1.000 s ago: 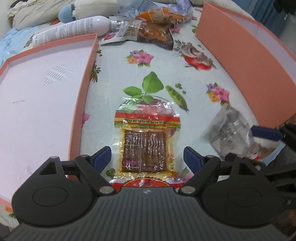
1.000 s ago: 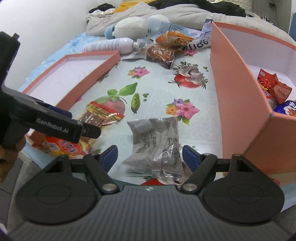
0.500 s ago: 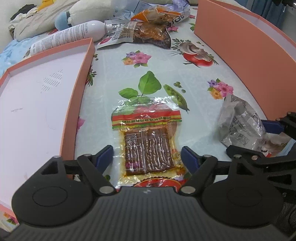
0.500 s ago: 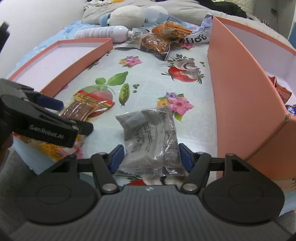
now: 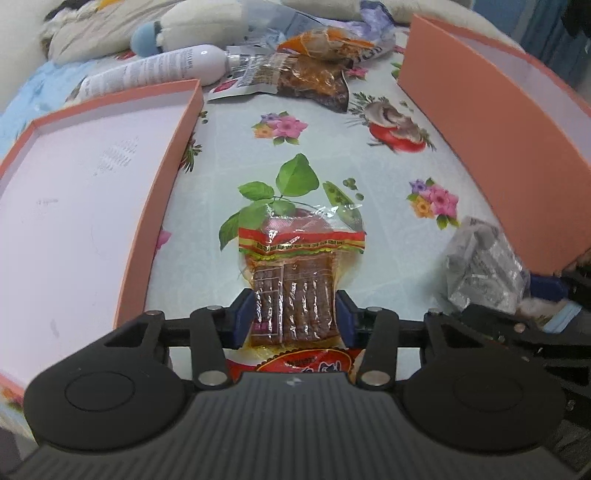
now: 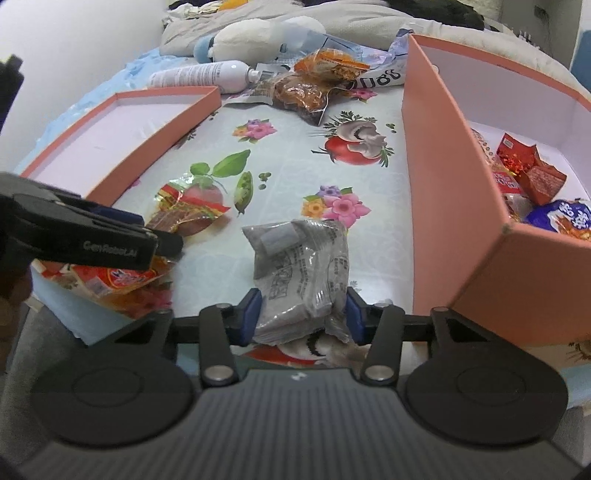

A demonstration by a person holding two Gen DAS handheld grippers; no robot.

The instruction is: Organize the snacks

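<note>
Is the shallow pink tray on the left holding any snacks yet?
No, the shallow pink tray shows only its bare pale floor in the right wrist view, while the deep pink box on the right already holds several packets.

Home bedroom, rumpled bedding (image 6: pixel 332 14) and plush toy (image 6: pixel 255 35) behind a flower-printed tablecloth (image 6: pixel 295 155)

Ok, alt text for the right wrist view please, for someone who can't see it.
The right tongs are closing around a grey packet lying on a flowered tablecloth. To the left, the left tongs reach over a red snack pack; an orange box holding snacks stands at right, its shallow lid at left.
</note>
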